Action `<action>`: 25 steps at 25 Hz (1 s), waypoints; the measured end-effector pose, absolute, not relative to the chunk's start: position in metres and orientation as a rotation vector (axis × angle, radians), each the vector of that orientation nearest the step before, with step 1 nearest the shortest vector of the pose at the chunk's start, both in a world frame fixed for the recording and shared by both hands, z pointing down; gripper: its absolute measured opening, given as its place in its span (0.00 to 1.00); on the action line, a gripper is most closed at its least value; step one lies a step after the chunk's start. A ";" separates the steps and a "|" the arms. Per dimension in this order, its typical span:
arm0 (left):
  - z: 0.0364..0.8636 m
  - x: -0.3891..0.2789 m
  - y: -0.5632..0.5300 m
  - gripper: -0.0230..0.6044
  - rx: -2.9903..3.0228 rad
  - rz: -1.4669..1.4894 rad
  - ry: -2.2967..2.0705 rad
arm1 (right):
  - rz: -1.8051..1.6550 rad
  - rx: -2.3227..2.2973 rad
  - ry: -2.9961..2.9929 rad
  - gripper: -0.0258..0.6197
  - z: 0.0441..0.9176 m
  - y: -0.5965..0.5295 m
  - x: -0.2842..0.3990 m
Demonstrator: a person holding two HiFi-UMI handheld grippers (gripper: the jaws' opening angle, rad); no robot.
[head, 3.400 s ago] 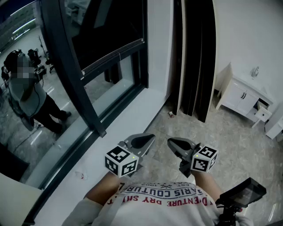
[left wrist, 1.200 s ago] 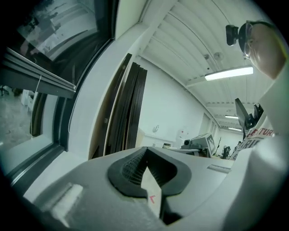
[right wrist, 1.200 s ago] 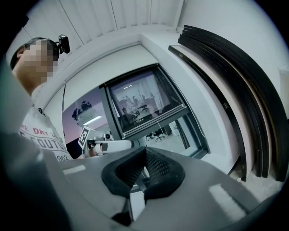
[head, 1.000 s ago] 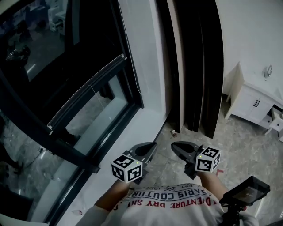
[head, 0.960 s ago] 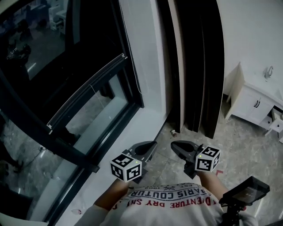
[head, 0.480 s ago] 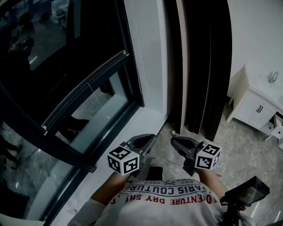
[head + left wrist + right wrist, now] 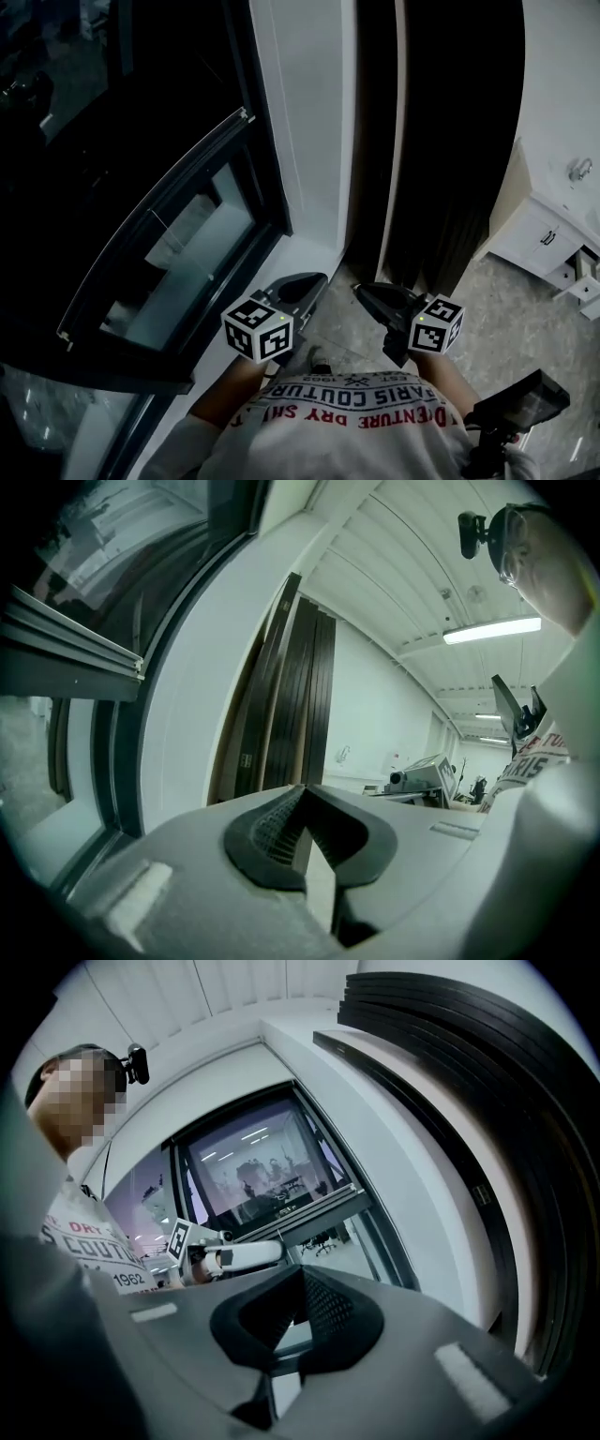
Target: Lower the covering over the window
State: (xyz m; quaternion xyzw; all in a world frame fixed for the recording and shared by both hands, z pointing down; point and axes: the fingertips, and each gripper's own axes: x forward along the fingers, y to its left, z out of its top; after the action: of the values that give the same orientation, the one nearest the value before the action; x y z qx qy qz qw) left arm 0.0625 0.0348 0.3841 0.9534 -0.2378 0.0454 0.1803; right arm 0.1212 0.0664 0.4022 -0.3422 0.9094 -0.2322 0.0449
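Since the earlier frames the view has been carried nearer the wall, so that less sill and more of the upright frame is seen, while both tools have been kept low before the chest; the window (image 7: 159, 234), the largest thing, fills the left, its dark frame and glass left uncovered; just right of the white pillar (image 7: 309, 122) a stack of dark panels (image 7: 450, 141) stands gathered and upright, clear of the glass, and is judged to be the covering, though a blind above the frame cannot be ruled out, since the top is not shown; the task is therefore judged not yet begun; the white cabinet (image 7: 539, 234) at far right is the only container, its doors shut and its contents hidden; the left tool (image 7: 302, 285) and right tool (image 7: 373, 296) are held side by side, near but apart, pointed toward the foot of the panels, probably in readiness for a reach; each has its jaws brought together on nothing, as its own view shows; a small black device (image 7: 516, 408) is seen at lower right.
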 end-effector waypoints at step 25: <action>0.372 -0.029 -0.210 0.04 2.719 0.095 -0.994 | -0.463 -0.988 2.947 0.05 0.382 -0.197 0.062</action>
State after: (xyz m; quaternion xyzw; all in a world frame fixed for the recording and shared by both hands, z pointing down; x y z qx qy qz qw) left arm -0.0290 -0.2103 0.3716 0.9317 -0.3406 0.0326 0.1222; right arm 0.0616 -0.1967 0.3823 -0.3145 0.9378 -0.1472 -0.0005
